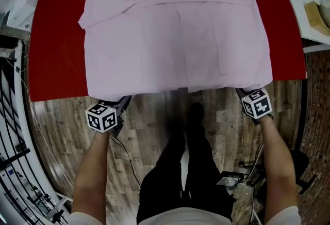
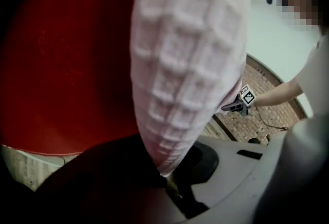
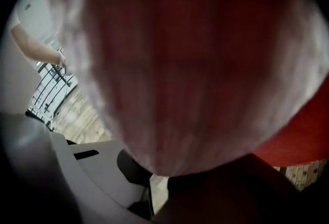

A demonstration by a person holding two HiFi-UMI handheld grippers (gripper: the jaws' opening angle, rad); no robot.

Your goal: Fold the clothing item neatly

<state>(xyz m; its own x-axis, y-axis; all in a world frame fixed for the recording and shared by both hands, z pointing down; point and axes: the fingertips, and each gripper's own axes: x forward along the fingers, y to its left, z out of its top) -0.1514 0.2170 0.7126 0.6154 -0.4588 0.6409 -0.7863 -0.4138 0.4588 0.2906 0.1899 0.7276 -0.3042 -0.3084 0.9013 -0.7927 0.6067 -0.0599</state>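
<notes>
Red-clothed table [image 1: 56,38]: waffle-knit pink garment [image 1: 175,38] clamped by left gripper [image 1: 119,102] and right gripper [image 1: 246,94].

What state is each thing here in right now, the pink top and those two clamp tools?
Pink garment: spread flat on the red cover, hem at the near edge.
Left gripper: shut on the hem's left corner.
Right gripper: shut on the hem's right corner.

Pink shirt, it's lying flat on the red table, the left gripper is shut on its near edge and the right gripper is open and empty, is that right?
No: the right gripper is also shut on the near edge of the shirt, as the right gripper view shows. The rest stands: red table, left gripper shut on that edge.
</notes>
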